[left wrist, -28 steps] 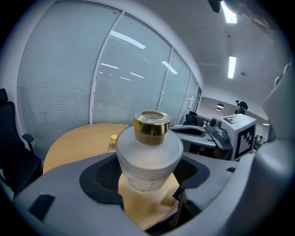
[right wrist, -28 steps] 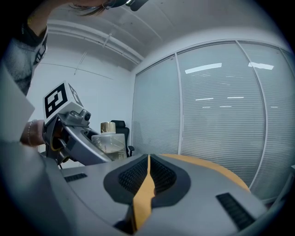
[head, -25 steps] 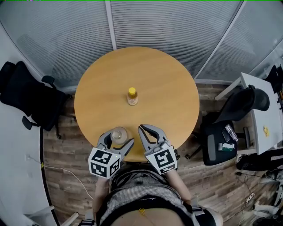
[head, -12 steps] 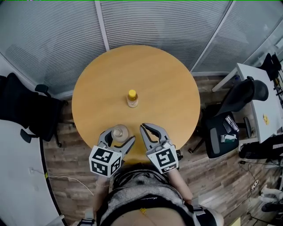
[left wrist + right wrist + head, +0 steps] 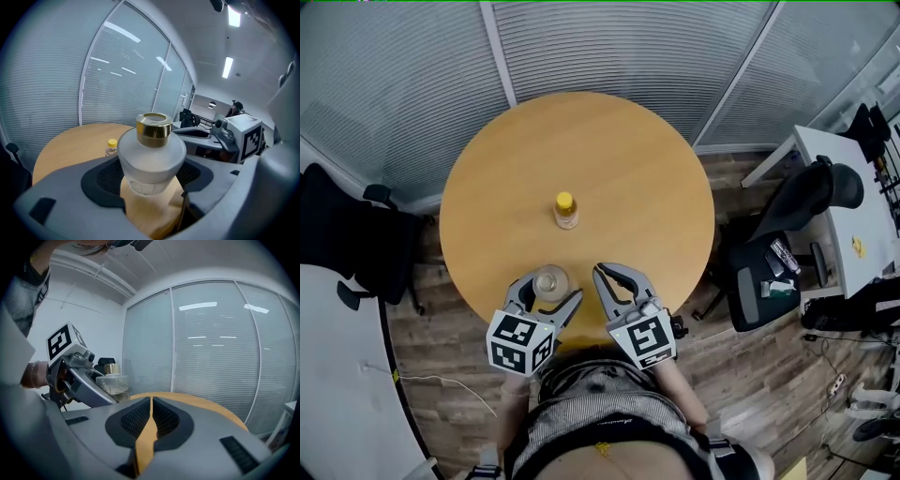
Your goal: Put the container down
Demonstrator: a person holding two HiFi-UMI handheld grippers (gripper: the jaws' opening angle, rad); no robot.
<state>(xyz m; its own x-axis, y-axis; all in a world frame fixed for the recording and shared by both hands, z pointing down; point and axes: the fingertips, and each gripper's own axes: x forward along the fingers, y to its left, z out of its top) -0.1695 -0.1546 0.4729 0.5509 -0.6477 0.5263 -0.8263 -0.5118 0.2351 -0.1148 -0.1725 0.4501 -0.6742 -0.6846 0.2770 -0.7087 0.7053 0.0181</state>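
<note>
Spanning most of the head view, the round table carries the work at its 6 o'clock edge. There the left gripper has its jaws clamped on the broad body of the container, an upright frosted bottle with a gold collar, while the right gripper, at the container's 3 o'clock, has its jaws drawn together on nothing. The container is judged to be stiff, breakable glass, smooth and liable to slip, so the hold belongs on the wide body rather than the narrow collar; whether its base touches the wood cannot be told. A small yellow-capped bottle stands well apart toward 12 o'clock.
</note>
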